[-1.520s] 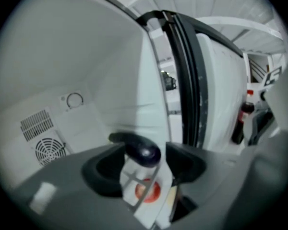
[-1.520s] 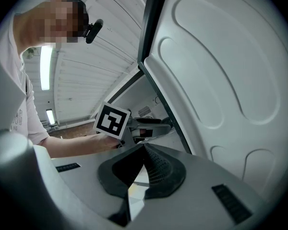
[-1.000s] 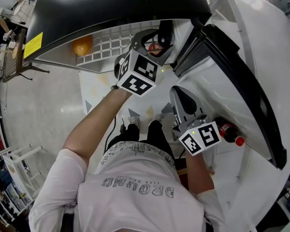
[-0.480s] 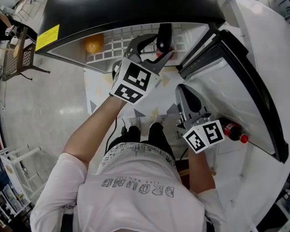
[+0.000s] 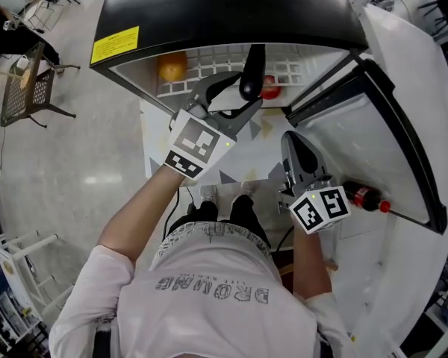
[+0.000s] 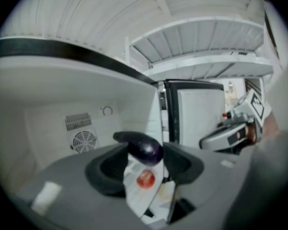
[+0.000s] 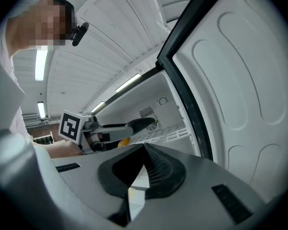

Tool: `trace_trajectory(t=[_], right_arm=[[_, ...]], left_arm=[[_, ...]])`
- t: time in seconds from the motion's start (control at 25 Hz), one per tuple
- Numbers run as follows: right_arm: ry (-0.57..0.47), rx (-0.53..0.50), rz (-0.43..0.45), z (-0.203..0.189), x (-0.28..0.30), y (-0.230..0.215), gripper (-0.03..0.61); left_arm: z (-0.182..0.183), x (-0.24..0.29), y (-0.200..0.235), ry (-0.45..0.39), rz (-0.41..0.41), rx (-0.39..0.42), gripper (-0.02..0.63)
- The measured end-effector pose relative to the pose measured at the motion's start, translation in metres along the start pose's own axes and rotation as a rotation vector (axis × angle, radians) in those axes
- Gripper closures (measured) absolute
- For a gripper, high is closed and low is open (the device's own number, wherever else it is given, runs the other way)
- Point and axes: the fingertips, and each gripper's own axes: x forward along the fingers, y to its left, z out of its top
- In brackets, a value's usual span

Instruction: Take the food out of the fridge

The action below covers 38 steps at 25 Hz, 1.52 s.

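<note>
Head view: the left gripper is clamped on the eggplant, which stands nearly upright between its jaws at the mouth of the fridge. The eggplant is dark purple, glossy, long and smooth. Just right of it a small red tomato sits on the white wire shelf, and a round orange lies further left on the same shelf. The fridge has a black top and a white moulded door swung open on the right, with a red-capped bottle in it. The left arm is bare and stretched forward and up toward the fridge. The right arm is tucked close to the body, with the right gripper pointing at the inside of the door, well apart from the food.

Left gripper view: the rounded end of the eggplant sits squeezed between the two dark pads, shiny with a highlight on it. The tomato shows just below it, on the shelf behind. The back wall is plain white plastic with a round fan grille.

Right gripper view: its jaws meet at the tips with nothing between them. Past them you can see the left gripper from the side, pointing roughly level, with the eggplant sticking out in front of the fridge interior.
</note>
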Motion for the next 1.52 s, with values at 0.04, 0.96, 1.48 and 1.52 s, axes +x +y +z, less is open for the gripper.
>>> trace_trajectory(t=[0.04,0.96,1.48,1.52], right_arm=[[-0.001,-0.005,-0.007,0.001,0.001,0.003,0.577],[-0.035,-0.099,-0.045,0.018,0.013,0.059,0.577],[-0.041,-0.113,-0.019,0.023,0.011,0.067,0.577],[-0.04,-0.114,-0.016,0.023,0.01,0.067,0.577]], left_arm=[[-0.001,-0.007,0.001,-0.01,0.0,-0.002,0.383],[-0.035,-0.116,-0.002,-0.18,-0.098,-0.085,0.383],[-0.043,-0.139,-0.003,-0.197,-0.075,-0.11,0.383],[-0.044,-0.14,-0.004,-0.198,-0.074,-0.111,0.383]])
